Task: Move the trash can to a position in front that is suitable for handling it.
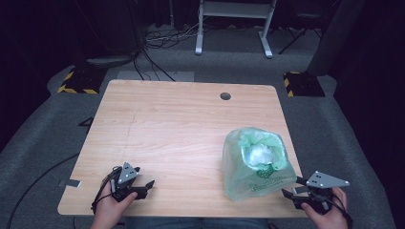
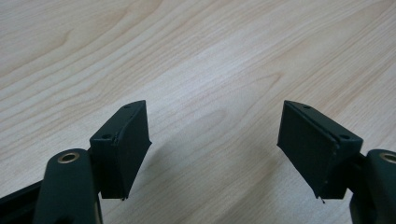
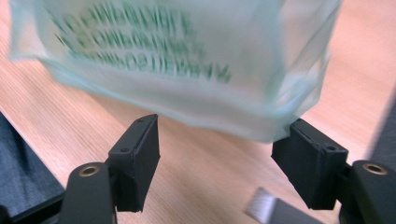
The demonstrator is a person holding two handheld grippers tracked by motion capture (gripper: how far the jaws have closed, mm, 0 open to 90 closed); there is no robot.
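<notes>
High view shows a translucent green plastic bag (image 1: pixel 255 164) standing upright on the near right part of the wooden table (image 1: pixel 172 129), its mouth open and rolled back around something white and crumpled (image 1: pixel 260 153) inside. Dark green print marks the side of the bag that faces the person.

The right gripper (image 1: pixel 293 187) sits just beside the bag's near right corner, at the table's near right edge, held in the person's right hand (image 1: pixel 325 212). In the right gripper view its jaws stand wide apart with nothing between them; the bag's lower edge (image 3: pixel 187 107) hangs blurred just beyond the tips, and I cannot tell whether it touches them.

The left gripper (image 1: pixel 145 187) rests well apart from the bag, at the near left of the table, in the left hand (image 1: pixel 111 207). In the left gripper view its jaws are spread wide over bare wood (image 2: pixel 210 60).

A round hole (image 1: pixel 225 96) lies near the table's far edge.
</notes>
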